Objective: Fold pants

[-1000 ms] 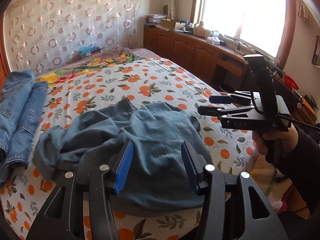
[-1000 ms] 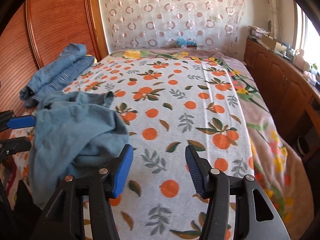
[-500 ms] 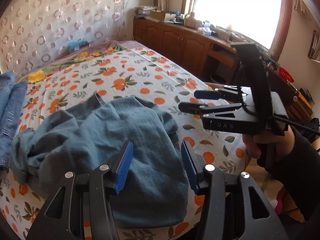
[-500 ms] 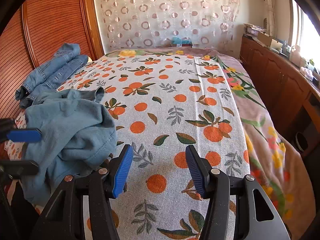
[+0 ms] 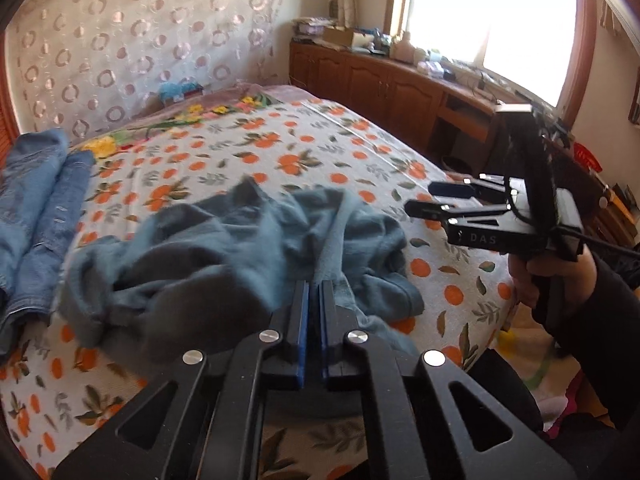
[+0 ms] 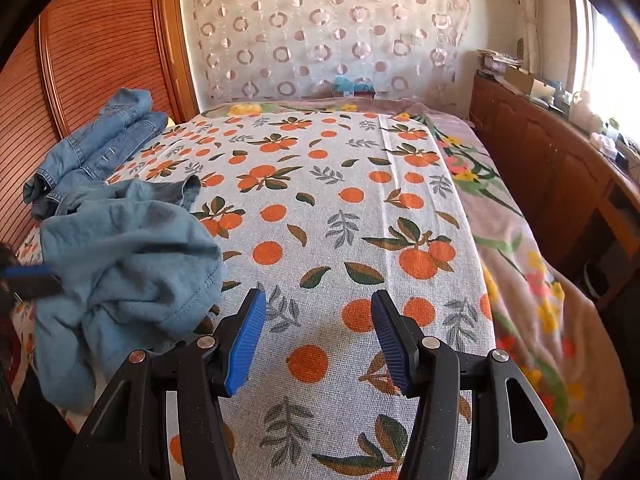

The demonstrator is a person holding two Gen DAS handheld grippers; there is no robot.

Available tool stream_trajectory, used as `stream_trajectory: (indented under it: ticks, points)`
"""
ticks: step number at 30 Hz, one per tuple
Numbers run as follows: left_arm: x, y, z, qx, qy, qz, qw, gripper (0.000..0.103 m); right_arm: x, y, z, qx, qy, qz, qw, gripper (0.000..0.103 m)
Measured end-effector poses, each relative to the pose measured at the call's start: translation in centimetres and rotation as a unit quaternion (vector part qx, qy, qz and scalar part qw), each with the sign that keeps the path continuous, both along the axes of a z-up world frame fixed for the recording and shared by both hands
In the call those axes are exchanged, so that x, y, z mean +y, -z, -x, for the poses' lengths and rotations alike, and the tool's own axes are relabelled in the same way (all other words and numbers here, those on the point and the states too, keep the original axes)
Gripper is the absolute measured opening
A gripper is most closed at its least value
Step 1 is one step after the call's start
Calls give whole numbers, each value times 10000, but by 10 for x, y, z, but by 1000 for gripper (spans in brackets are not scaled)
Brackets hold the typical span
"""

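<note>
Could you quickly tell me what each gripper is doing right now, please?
Left gripper: shut, pinching a fold of the crumpled blue pants.
Right gripper: open, holding nothing, above the orange-print bedspread.

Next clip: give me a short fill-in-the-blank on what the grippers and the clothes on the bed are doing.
1. The left gripper is ___ on the teal pants.
2. The right gripper is ___, with nothing between its pads.
3. The folded jeans lie next to the ___ headboard.

Missing words: shut; open; wooden
</note>
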State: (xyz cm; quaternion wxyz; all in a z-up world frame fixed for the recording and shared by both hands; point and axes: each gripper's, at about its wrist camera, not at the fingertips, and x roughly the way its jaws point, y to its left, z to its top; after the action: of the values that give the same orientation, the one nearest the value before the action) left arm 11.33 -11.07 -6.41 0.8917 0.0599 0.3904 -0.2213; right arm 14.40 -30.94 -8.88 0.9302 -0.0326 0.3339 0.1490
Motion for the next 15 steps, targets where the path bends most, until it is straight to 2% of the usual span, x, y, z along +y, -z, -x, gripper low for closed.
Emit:
stream_trajectory:
  ticks: [6, 11, 13, 15]
  points:
    - [62, -31, 14, -463, -568, 142, 9972, 4, -1, -2, 1, 9, 19, 27, 10000, 57]
    - [97, -39, 16, -566, -937, 202, 9938, 4, -2, -4, -2, 68, 18, 29, 10000, 57]
    - [98, -38, 15, -529, -920, 284, 9939, 15, -2, -4, -1, 66, 30, 43, 10000, 57]
    - [94, -34, 13, -468, -893, 322, 9944, 21, -2, -4, -1, 57, 35, 66, 10000, 57]
